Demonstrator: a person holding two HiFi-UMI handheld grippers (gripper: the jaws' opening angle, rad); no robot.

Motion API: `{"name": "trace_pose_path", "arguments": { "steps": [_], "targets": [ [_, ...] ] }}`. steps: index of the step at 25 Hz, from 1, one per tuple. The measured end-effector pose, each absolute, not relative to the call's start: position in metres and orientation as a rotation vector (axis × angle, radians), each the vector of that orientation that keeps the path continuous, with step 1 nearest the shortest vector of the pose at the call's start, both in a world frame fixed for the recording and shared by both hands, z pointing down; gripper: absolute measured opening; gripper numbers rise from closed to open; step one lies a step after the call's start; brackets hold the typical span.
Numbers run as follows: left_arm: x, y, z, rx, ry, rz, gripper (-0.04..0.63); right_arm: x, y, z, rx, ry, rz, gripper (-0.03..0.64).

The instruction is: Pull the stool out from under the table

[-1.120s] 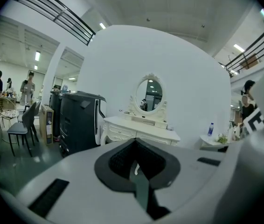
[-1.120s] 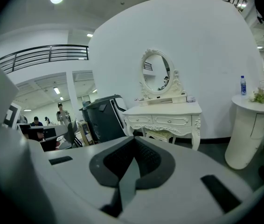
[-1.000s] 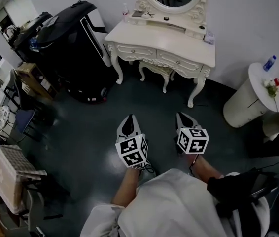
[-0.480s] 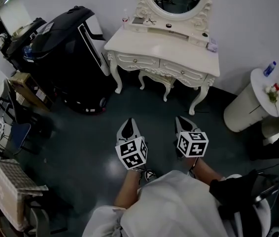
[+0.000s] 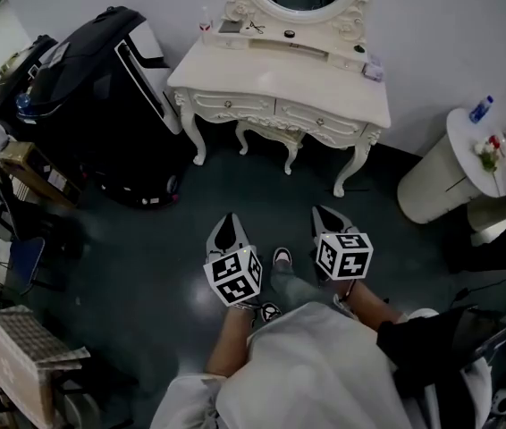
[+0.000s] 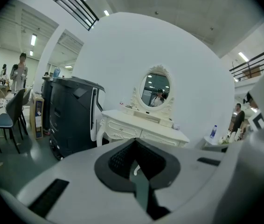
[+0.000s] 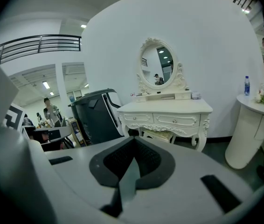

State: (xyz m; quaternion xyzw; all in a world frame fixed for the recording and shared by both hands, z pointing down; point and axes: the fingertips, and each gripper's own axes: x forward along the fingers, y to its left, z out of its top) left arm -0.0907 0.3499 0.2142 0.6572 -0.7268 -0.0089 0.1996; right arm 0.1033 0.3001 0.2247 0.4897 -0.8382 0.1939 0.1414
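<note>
A white carved dressing table [image 5: 280,74] with an oval mirror stands against the far wall. The white stool [image 5: 271,134] is tucked beneath it, and only its legs and seat edge show. The right gripper view shows the stool [image 7: 159,135] under the drawers. My left gripper [image 5: 227,222] and right gripper [image 5: 320,213] hover side by side over the dark floor, well short of the table and pointing toward it. Both are shut with nothing between their jaws. The left gripper [image 6: 133,143] faces the table [image 6: 141,129], and the right gripper [image 7: 133,141] faces the table [image 7: 169,108] too.
A large black case [image 5: 101,88] stands left of the table. At the right is a round white side table [image 5: 441,181] with a bottle and flowers. Chairs and a basket [image 5: 25,356] crowd the left edge. The person's shoe [image 5: 282,257] is between the grippers.
Both grippers and the head view have come closer to the dressing table. A foot has stepped forward between the grippers. The jaws stay shut.
</note>
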Motion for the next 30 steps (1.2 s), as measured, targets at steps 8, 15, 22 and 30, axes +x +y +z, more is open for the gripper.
{"name": "trace_pose_path", "arguments": {
  "steps": [8, 15, 22, 30],
  "targets": [
    [-0.102, 0.287, 0.212, 1.877, -2.046, 0.032, -0.002, 0.093, 0.238, 0.235, 1.444, -2.431, 0.606, -0.002],
    [-0.101, 0.209, 0.208, 1.941, -2.008, 0.118, -0.002, 0.087, 0.162, 0.236, 1.514, -2.433, 0.685, -0.002],
    [-0.087, 0.136, 0.202, 2.001, -1.940, 0.209, -0.002, 0.089, 0.101, 0.239, 1.542, -2.402, 0.729, -0.002],
    [-0.060, 0.054, 0.208, 2.098, -1.856, 0.312, -0.002, 0.116, 0.031, 0.261, 1.650, -2.335, 0.818, -0.002]
  ]
}}
